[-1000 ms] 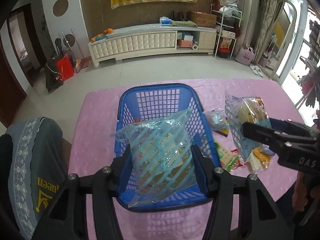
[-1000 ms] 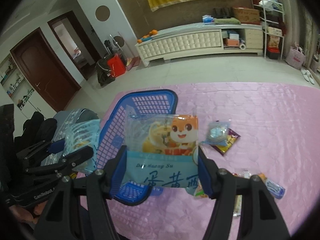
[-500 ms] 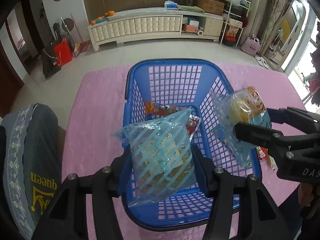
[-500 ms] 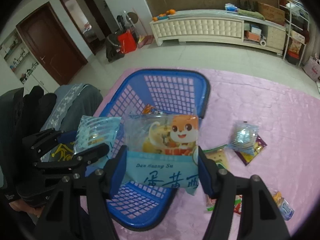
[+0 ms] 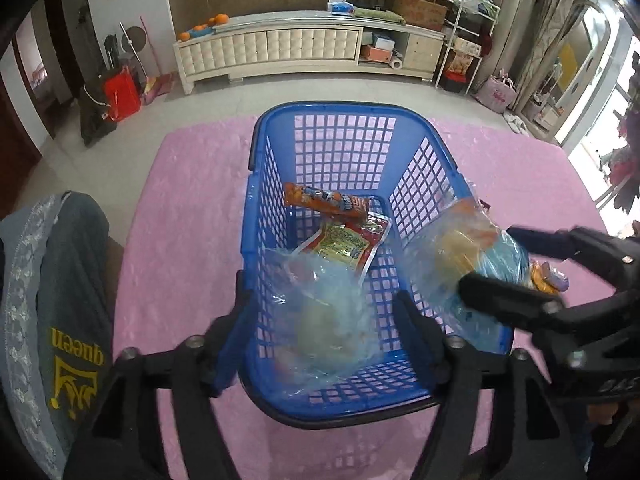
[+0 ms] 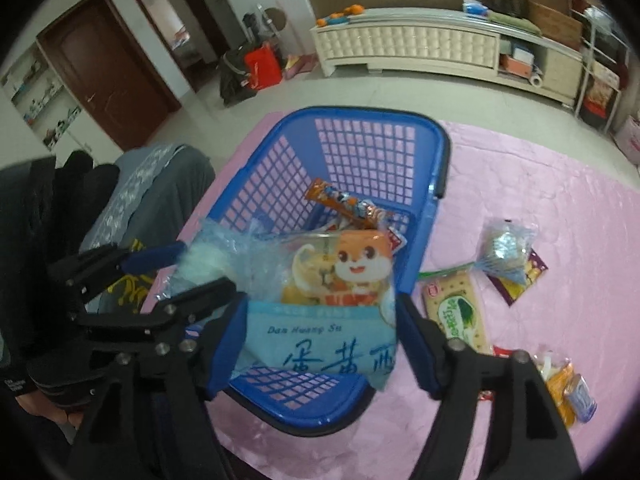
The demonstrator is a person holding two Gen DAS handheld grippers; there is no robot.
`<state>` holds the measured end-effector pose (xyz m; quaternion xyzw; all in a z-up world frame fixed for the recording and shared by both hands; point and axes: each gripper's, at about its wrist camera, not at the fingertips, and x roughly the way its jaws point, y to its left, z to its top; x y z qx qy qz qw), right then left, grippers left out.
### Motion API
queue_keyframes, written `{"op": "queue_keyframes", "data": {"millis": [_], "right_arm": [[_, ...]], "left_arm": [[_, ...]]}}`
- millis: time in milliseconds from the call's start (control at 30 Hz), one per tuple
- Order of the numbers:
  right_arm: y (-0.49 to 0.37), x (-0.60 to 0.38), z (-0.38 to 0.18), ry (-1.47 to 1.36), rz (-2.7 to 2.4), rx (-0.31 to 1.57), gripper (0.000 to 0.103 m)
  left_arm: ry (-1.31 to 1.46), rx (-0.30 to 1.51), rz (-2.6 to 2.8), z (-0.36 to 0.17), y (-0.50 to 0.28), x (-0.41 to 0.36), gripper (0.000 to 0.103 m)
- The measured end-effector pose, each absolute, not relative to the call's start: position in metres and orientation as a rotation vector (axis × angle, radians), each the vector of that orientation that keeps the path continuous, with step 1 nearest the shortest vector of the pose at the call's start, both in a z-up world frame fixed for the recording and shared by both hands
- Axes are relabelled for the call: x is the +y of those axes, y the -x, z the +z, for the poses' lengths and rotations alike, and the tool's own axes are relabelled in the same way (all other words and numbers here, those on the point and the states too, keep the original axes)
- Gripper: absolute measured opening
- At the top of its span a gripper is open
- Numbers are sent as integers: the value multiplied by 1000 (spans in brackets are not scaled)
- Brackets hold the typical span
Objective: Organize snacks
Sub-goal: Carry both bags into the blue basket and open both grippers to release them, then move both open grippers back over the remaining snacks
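From my left wrist, my left fingers [image 5: 320,312] are spreading over the blue basket [image 5: 436,148], and the clear snack bag [image 5: 328,316] between them, blurred, lies straight below over the basket floor. From my right wrist, my right fingers [image 6: 320,344] are also spreading, with the fox-print bag [image 6: 336,300] between them above the basket's near edge.

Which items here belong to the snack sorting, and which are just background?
Job:
- blue basket
- striped clear bag between the opening left claw
- fox-print bag between the opening right claw
- orange stick pack and red-edged pack in the basket
- cracker pack on the pink tablecloth

Background:
- white cabinet
- red bag
- brown door
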<state>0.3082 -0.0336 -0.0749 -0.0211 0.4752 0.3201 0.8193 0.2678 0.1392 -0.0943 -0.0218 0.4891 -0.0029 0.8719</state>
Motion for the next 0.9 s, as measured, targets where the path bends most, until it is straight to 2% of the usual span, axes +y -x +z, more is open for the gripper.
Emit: {"op": "queue_keyframes", "data": {"millis": [67, 167, 567, 900], "right_arm": [[-304, -44, -68, 35, 640, 975, 87], [-302, -61, -60, -10, 606, 952, 89], [-296, -150, -34, -146, 504, 898, 89], [-298, -208, -50, -190, 467, 920, 89]], "left_arm": [[36, 1017, -13, -92, -264, 135, 71], [20, 998, -17, -84, -258, 125, 79], [21, 942, 5, -45, -236, 80, 81], [1, 952, -21, -50, -243, 26, 81]]}}
